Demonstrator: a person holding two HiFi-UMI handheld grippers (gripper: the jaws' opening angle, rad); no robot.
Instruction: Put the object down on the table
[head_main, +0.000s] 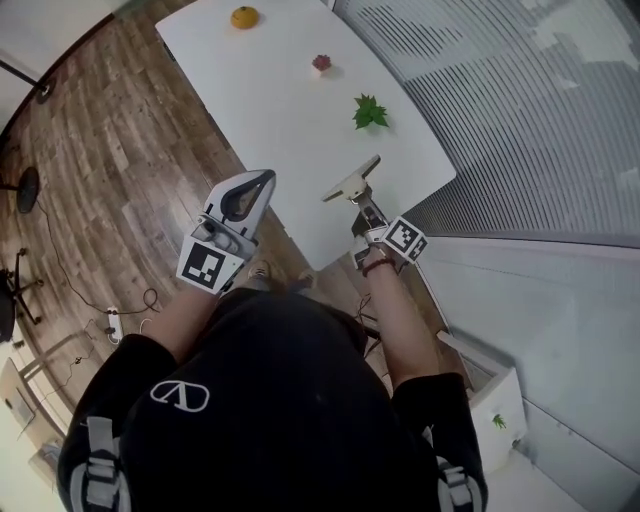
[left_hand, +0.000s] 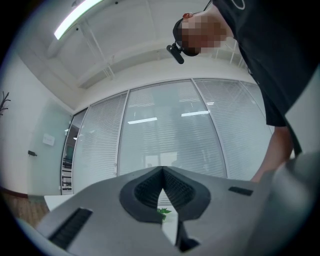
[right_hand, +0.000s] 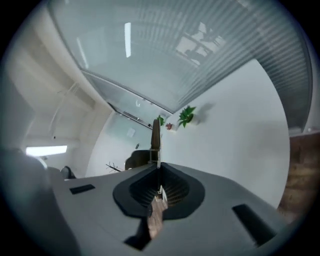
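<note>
While both tools hang at the near end of the white table (head_main: 285, 130) in the head view, the left gripper (head_main: 266, 180) and right gripper (head_main: 351, 184) carry nothing, and an orange thing (head_main: 244, 17), a pink flower (head_main: 321, 63) and a green plant (head_main: 370, 112) rest on the tabletop, well apart from them. Seen from the left gripper view, its jaws are clenched together and empty, the plant showing behind them. Seen from the right gripper view, its jaws are likewise pressed together on nothing.

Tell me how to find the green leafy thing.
Look at the white table beside the blinds. Three small things sit on it. The green leafy thing is nearest the person: spiky green leaves, not the reddish thing or the orange one.
</note>
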